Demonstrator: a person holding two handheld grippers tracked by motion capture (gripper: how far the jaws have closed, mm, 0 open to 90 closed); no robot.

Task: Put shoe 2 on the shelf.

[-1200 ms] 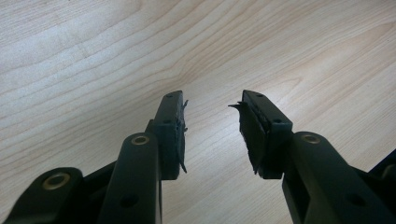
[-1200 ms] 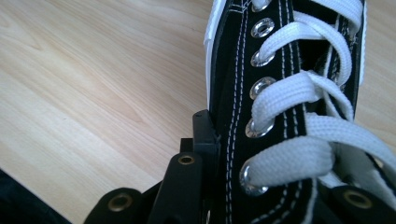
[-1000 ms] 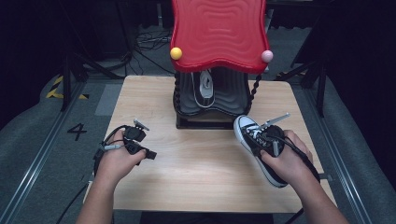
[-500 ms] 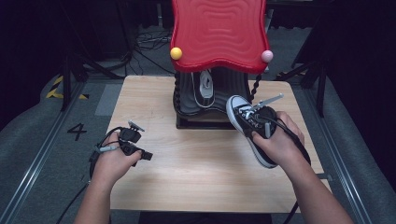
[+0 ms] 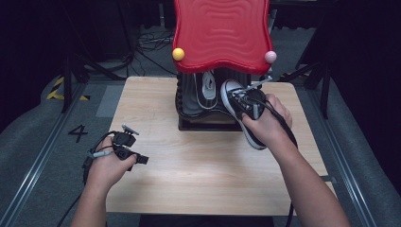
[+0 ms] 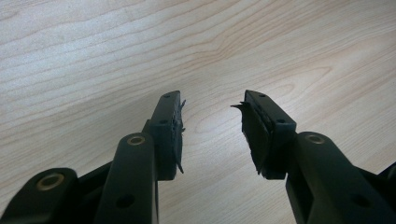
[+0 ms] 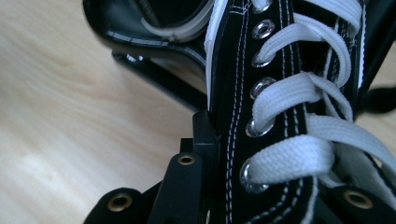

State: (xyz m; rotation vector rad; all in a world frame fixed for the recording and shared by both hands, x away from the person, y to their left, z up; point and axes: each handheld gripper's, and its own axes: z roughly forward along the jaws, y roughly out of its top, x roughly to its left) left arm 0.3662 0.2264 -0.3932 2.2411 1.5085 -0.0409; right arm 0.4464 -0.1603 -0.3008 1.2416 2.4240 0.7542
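A black sneaker (image 5: 251, 136) with white laces and a white sole hangs tilted, toe toward the rack, with my right gripper (image 5: 248, 101) shut on it. In the right gripper view the sneaker (image 7: 280, 93) stands between the jaws of the right gripper (image 7: 275, 158), eyelets up close. A red wavy-topped rack (image 5: 222, 33) stands at the table's back; its black lower shelf (image 5: 189, 101) holds a second sneaker (image 5: 206, 87). My left gripper (image 5: 137, 156) rests low at the table's left. The left gripper (image 6: 212, 126) has just been opening its jaws, with nothing between them.
The wooden table (image 5: 198, 179) has bare room in its middle and front. A yellow ball (image 5: 178, 54) and a pink ball (image 5: 270, 56) sit at the rack top's corners. Dark floor, cables and rails surround the table.
My right gripper has carried the sneaker up and left, from the table's right side to just in front of the rack's shelf. The left hand has hardly moved.
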